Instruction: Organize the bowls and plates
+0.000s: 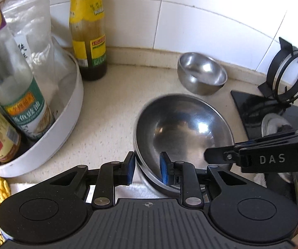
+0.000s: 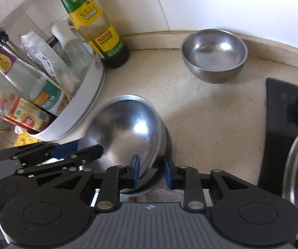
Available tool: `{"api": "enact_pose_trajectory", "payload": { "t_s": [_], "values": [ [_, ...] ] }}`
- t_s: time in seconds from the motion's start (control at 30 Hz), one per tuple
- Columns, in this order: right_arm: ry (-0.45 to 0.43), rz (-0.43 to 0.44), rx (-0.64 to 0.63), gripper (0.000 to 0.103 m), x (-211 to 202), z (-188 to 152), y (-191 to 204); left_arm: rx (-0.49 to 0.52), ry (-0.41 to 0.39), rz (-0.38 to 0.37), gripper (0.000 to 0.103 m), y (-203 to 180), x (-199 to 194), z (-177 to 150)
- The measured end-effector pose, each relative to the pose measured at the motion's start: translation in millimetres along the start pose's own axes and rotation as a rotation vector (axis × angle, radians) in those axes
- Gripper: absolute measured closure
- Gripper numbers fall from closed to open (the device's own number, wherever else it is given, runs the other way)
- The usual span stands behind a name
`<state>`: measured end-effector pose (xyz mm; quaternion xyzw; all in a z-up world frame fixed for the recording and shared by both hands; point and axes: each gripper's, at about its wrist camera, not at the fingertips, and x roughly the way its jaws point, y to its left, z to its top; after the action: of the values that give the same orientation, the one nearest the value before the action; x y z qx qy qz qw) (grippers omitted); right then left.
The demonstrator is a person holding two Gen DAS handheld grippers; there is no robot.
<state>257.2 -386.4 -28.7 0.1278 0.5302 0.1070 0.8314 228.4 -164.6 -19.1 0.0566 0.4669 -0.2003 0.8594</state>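
Large round stainless-steel bowl point(image 1: 182, 128), rim pinched by left hand-held gripper point(image 1: 147, 168) and right hand-held gripper point(image 2: 152, 174), not yet nested with small steel bowl point(image 2: 214, 55) at desk's back edge.

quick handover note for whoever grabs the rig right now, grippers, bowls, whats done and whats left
Left gripper: shut on the near-left rim of the large steel bowl.
Right gripper: shut on the same bowl's near-right rim, so both hands carry it, tilted, above the counter.
Small steel bowl: upright on the counter by the tiled wall, untouched.
White tub of bottles is close on the left; the stove is on the right.
Done: large bowl gripped.
Left: set it down, probably group it with the small bowl, then release.
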Motion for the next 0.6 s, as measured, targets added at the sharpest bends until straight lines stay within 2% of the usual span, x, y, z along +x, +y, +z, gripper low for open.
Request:
{"api": "enact_pose_trajectory", "payload": {
  "t_s": [0.27, 0.4, 0.6],
  "values": [
    [-0.081, -0.018, 0.054, 0.061, -27.8, 8.9, -31.9, 0.004, -0.054, 0.004, 0.07, 3.9, -9.9, 10.9],
    [-0.116, -0.057, 0.126, 0.06, -32.0, 32.1, -60.5, -0.011, -0.061, -0.037, 0.069, -3.6, -3.3, 40.7],
    [-0.157, -0.107, 0.19, 0.059, -29.4, 65.8, -96.6, 0.018, -0.027, -0.046, 0.058, -30.2, 26.8, 92.8]
  ]
}}
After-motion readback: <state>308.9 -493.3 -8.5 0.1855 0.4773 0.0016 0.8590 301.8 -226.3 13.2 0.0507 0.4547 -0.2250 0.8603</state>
